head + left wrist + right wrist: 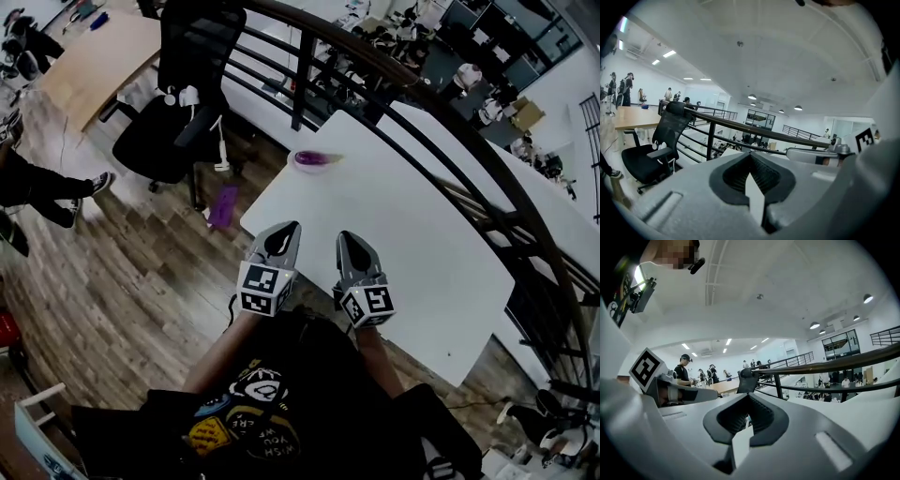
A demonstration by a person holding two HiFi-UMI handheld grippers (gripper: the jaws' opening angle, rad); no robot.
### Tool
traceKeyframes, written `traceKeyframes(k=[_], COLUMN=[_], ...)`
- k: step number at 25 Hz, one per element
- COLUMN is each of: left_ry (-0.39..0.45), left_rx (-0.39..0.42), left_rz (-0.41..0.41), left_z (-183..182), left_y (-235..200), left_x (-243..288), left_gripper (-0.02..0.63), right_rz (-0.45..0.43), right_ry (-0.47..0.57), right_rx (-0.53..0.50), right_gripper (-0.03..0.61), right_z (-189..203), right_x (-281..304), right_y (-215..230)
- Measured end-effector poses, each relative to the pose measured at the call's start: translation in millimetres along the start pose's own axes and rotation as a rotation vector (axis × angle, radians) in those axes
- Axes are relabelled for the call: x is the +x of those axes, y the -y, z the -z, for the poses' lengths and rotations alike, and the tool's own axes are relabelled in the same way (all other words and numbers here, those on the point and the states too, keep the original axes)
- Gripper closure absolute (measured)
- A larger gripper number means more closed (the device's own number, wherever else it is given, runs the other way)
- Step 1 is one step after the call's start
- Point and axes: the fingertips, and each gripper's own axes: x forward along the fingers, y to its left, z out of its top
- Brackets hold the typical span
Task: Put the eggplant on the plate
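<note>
A purple eggplant point(310, 160) lies near the far left corner of the white table point(422, 234). A paler rim under it may be the plate, but it is too small to tell. My left gripper point(292, 227) and right gripper point(343, 235) are held side by side over the table's near left edge, pointing toward the eggplant and well short of it. Both are shut with nothing between the jaws. In the left gripper view the left gripper point(751, 158) has its tips together, as does the right gripper point(749, 398) in the right gripper view. Neither gripper view shows the eggplant.
A dark railing point(394, 75) runs along the table's far side. A black office chair point(178, 103) stands to the left on the wood floor, with a purple object point(223, 204) on the floor by the table's corner. A person's legs point(47, 187) show at far left.
</note>
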Motion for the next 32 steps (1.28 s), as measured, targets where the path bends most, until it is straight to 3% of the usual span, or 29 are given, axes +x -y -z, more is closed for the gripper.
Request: traceKeyframes(k=[9,18,28,32], left_ry=[0.028,0.036,0.017,0.024], left_rx=[0.014,0.044,0.053,0.063], left_rz=[-0.038,-0.081,-0.022,0.047], left_z=[12.4,31.2,27.8,23.9], left_y=[77.1,113.5,122.1,131.6], left_x=[-31.6,-62.3,-71.4,-80.5], left_gripper=[0.609,0.609,0.609,0.609], right_rz=[-0.054,-0.109,-0.102,-0.112], right_ry=[0.021,0.006,0.019,0.034], right_rx=[-0.036,-0.022,-0.006,-0.002], right_gripper=[0.576,0.577,0.577,0.577], right_z=[-6.9,11.5,5.3,0.0], right_x=[-73.5,-115.5,-125.2,-133.6], right_y=[2.2,-4.3,-17.6,-30.0])
